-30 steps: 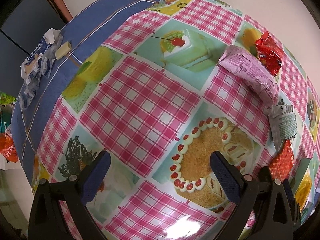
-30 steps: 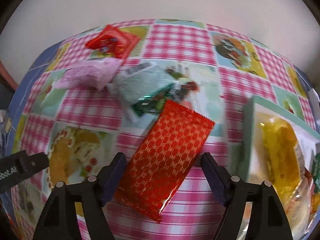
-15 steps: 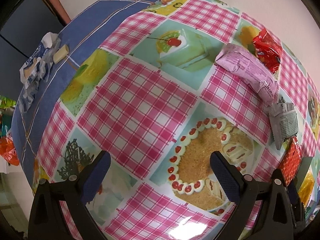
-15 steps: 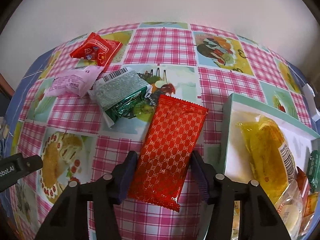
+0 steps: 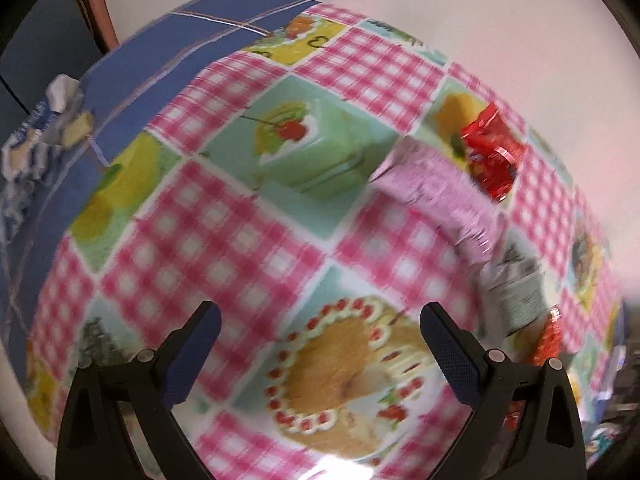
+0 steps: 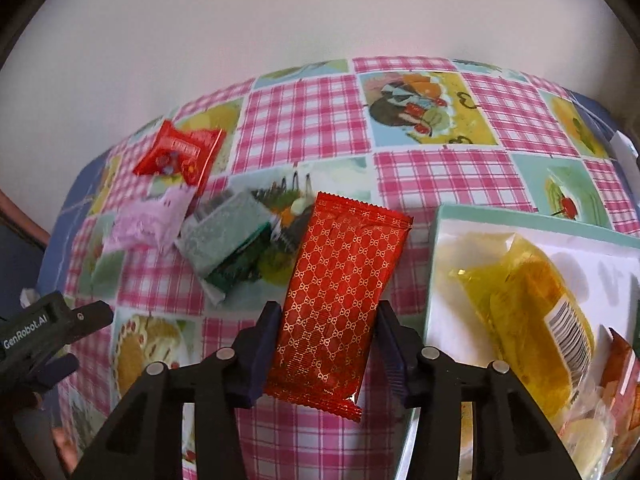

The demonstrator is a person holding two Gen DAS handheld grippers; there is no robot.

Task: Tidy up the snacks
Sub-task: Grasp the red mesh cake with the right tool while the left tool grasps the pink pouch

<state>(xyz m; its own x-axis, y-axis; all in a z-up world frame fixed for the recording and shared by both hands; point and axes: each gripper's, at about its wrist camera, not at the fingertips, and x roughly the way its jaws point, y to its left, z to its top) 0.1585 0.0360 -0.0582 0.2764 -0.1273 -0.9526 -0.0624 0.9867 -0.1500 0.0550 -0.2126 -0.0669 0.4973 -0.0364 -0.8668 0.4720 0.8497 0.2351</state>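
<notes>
Right wrist view: right gripper jaws, just closing, now clamp the red patterned packet by its long edges, just left of the white box, presumably its destination; left gripper jaws open, empty.

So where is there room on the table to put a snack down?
Bare cloth lies behind the box, around the fruit picture, and over the cake picture under the left tongs. It is crowded where the red packet, pink packet and green packet bunch together.
</notes>
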